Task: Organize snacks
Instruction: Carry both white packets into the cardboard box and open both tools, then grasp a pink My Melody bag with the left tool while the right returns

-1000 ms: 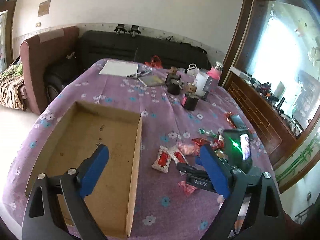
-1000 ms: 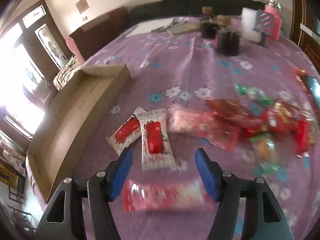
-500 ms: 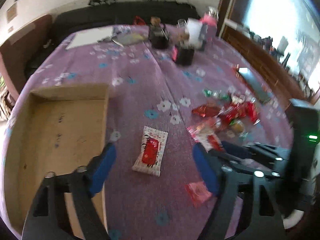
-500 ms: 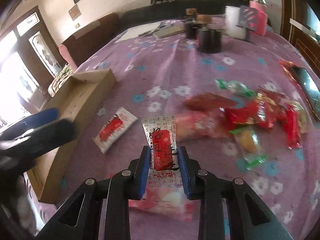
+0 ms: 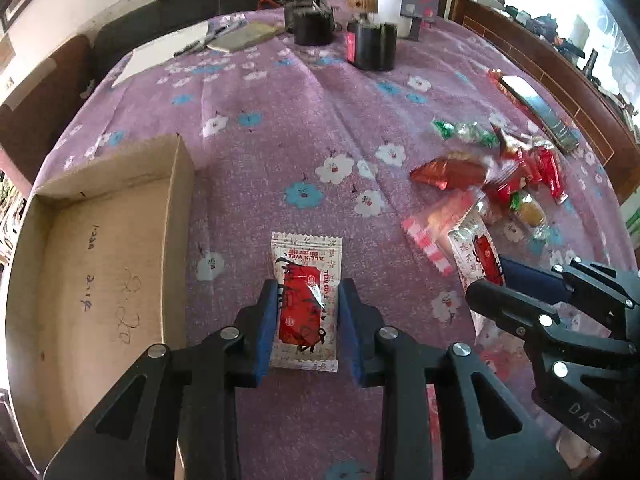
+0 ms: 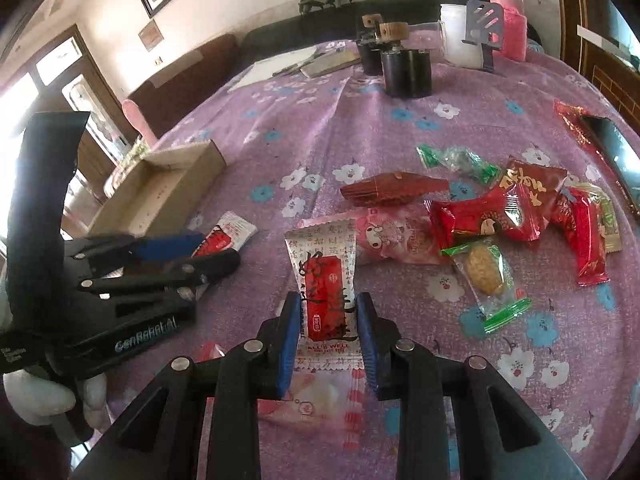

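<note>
Snacks [image 6: 500, 216] crowd cloth [image 5: 280, 128] right of cardboard box [image 5: 100, 280].

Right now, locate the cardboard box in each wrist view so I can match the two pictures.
Left wrist: the cardboard box fills the left side, its open top facing the camera.
Right wrist: it sits middle-left, looking smaller and farther off.
Shared landmark: the black canister at the table's far end.

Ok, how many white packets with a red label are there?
2. One packet in the left claw, closing on it; the other packet in the right claw, also closing. Others may be hidden.
</note>
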A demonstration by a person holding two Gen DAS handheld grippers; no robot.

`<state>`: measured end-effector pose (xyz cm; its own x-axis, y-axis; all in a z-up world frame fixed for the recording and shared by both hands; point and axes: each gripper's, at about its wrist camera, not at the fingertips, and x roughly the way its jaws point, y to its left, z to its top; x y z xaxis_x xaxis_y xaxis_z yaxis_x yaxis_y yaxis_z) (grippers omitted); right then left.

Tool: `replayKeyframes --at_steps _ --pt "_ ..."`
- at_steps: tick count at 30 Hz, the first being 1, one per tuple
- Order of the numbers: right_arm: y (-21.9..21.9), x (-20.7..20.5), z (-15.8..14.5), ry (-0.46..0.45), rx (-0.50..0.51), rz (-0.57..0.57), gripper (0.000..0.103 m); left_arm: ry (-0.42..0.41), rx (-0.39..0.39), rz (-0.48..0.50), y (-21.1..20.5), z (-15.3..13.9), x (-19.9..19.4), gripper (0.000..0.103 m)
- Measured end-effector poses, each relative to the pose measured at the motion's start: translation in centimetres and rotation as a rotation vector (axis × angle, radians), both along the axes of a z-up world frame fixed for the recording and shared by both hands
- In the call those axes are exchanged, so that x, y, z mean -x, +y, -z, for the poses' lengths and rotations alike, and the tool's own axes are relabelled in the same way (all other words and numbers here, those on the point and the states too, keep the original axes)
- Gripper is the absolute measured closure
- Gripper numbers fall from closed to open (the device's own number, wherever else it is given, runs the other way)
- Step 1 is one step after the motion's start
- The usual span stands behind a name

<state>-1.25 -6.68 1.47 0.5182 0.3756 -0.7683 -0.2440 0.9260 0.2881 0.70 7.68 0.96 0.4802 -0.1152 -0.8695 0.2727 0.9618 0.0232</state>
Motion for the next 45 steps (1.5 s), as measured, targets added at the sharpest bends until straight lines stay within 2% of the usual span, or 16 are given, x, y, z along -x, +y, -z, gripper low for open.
replayKeyframes --at_steps 5,10,14,18,20,24,27,33,35,37,40,45 --pt "-0.3 1.1 -2.0 -0.044 -0.038 -0.006 0.077 -0.031 0.112 0.003 0.7 -2.5 1.9 0.075" --pt "0.2 1.8 -3.9 -0.068 -0.057 -0.025 0.077 -0.073 0.223 -0.003 3.3 -6.7 3.9 0.075" --pt "2.3 1.7 -5.4 -0.070 -0.058 -0.077 0.077 -0.090 0.235 -0.037 6.8 -8.8 3.1 0.075" --pt "5.2 0.2 -6.6 -0.035 -0.128 -0.133 0.077 -0.117 0.157 -0.111 10.9 -9.9 1.4 0.075" --pt "7.1 -1.0 -7.2 -0.013 -0.167 -0.167 0.077 -0.108 0.149 -0.150 13.0 -9.7 0.0 0.075" --pt "12.8 -4.1 -6.9 0.035 -0.176 -0.202 0.078 -0.058 0.202 -0.229 16.6 -7.7 -2.7 0.075" --pt "16.0 -6.2 -5.6 0.058 -0.132 -0.189 0.078 0.003 0.281 -0.283 18.7 -4.6 -4.7 0.075" --pt "20.0 -9.4 -3.0 0.085 -0.023 -0.149 0.077 0.069 0.342 -0.347 19.8 -0.5 -6.8 0.075" --pt "20.5 -9.9 -2.7 0.083 -0.003 -0.143 0.073 0.060 0.348 -0.354 19.9 -0.4 -7.1 0.073" --pt "20.7 -10.1 -2.6 0.075 0.006 -0.135 0.069 0.058 0.358 -0.358 20.1 -0.4 -7.1 0.067" --pt "20.1 -9.9 -2.9 0.060 0.009 -0.127 0.069 0.052 0.381 -0.365 20.5 -0.8 -6.9 0.055" --pt "18.0 -9.2 -4.5 0.037 -0.043 -0.100 0.069 0.024 0.400 -0.384 20.7 -2.6 -5.5 0.055"
